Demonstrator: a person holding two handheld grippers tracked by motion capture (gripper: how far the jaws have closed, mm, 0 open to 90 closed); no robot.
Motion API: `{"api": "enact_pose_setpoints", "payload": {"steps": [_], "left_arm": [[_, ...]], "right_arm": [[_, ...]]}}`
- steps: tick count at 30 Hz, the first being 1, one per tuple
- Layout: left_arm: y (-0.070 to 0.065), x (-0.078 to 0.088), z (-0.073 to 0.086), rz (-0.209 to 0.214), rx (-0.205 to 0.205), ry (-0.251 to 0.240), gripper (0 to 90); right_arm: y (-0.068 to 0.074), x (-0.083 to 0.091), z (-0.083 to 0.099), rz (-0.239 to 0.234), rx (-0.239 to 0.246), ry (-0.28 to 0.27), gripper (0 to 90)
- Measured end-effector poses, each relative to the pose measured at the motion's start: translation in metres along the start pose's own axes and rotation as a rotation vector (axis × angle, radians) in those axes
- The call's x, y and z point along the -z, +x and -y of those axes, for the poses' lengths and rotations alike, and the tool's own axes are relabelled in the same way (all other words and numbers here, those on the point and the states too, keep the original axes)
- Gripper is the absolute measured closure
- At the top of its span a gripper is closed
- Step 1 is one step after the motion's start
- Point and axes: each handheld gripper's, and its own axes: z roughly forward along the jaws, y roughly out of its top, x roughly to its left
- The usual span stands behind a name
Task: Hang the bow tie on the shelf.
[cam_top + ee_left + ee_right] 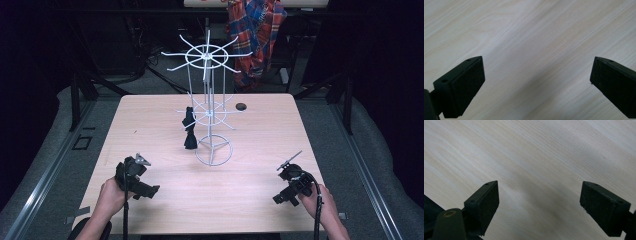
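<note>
With a black cloth item [189, 131] hanging on the white wire rotating rack [212, 107] mid-counter [150, 125], both the left tongs [150, 190] and right tongs [281, 198] rest low near the front edge, wide and empty, so the hanging step looks finished and next comes fetching another piece

The high view looks forward and down from above the person's side, taking in the whole table [150, 120] from some distance. Each tool view rides close above the wood, looking down along its own black jaws. All three views share the light tabletop.
</note>
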Motion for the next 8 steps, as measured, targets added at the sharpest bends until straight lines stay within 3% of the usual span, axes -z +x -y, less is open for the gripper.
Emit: {"api": "enact_pose_setpoints", "payload": {"steps": [2, 6, 8], "left_arm": [[0.000, 0.001, -0.003, 0.004, -0.006, -0.023, 0.0], [-0.004, 0.000, -0.008, -0.003, -0.033, -0.041, 0.0], [-0.005, -0.002, -0.010, 0.012, -0.032, -0.036, 0.0]], "right_arm": [[-0.002, 0.001, -0.001, -0.007, 0.024, 0.021, 15.4], [-0.001, -0.001, -0.002, 0.008, 0.016, 0.015, 15.5], [-0.002, 0.000, -0.002, 0.015, 0.023, 0.018, 15.5]]}}
